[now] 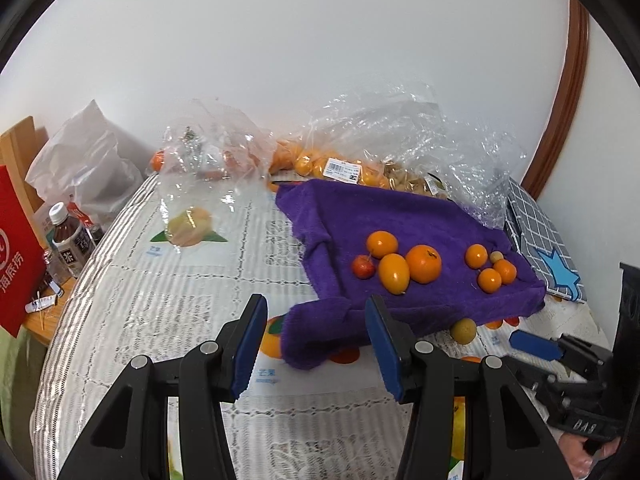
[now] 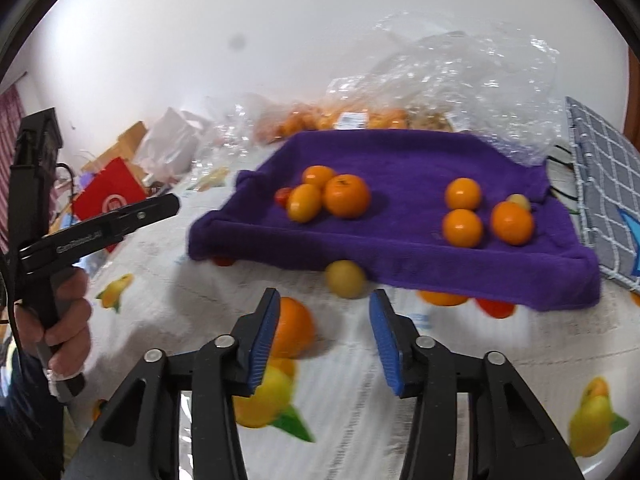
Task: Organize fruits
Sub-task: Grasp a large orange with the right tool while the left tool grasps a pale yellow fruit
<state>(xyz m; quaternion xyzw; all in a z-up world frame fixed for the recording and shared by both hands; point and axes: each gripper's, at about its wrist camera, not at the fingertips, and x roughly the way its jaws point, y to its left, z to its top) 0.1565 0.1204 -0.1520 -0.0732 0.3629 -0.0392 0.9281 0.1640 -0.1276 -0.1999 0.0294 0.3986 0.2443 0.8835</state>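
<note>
A purple towel lies spread on the fruit-print tablecloth. On its left part sit a big orange, a smaller orange, an oval yellow-orange fruit and a small red fruit. On its right part three small oranges and a pale little fruit are grouped. A yellow-green round fruit rests on the cloth against the towel's near edge, just beyond my right gripper, which is open and empty. My left gripper is open and empty over the towel's near left corner.
Crinkled clear bags with more oranges lie behind the towel. A grey checked cloth with a blue star lies to its right. A tea bottle, a red bag and a white bag stand beyond the table's left edge.
</note>
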